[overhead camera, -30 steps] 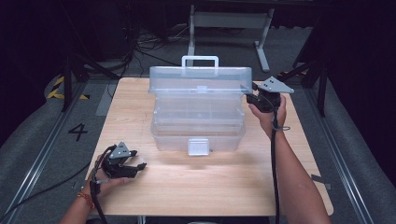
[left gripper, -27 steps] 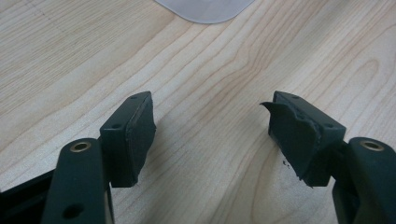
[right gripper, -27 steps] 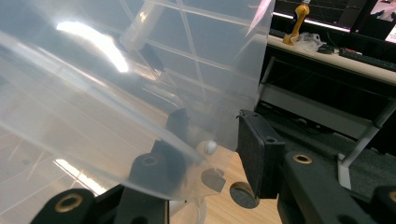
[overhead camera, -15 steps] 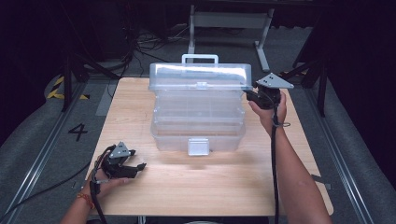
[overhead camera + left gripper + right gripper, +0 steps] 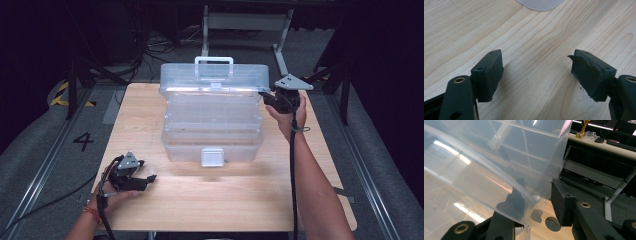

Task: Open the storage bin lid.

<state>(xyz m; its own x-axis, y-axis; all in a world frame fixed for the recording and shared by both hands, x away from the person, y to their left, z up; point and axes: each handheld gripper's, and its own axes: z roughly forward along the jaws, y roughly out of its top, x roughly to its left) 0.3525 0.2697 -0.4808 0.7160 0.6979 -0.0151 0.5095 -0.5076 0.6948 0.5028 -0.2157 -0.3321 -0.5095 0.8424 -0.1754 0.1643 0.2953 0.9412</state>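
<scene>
Two grippers: the right gripper (image 5: 266,98) pinches the lid's right edge on a clear plastic toolbox (image 5: 212,125) mid-table. The left gripper (image 5: 146,178), jaws spread and just been opening, rests empty near the front-left corner. Light, slick, flexible lid: best gripped at its rim.

One clear box (image 5: 212,120), two tools, one table (image 5: 150,110)

"4" on the floor (image 5: 83,141)

In the right gripper view, the clear lid (image 5: 486,165) veils one jaw of the right tongs (image 5: 537,197); the frame's left edge crops the lid.
</scene>
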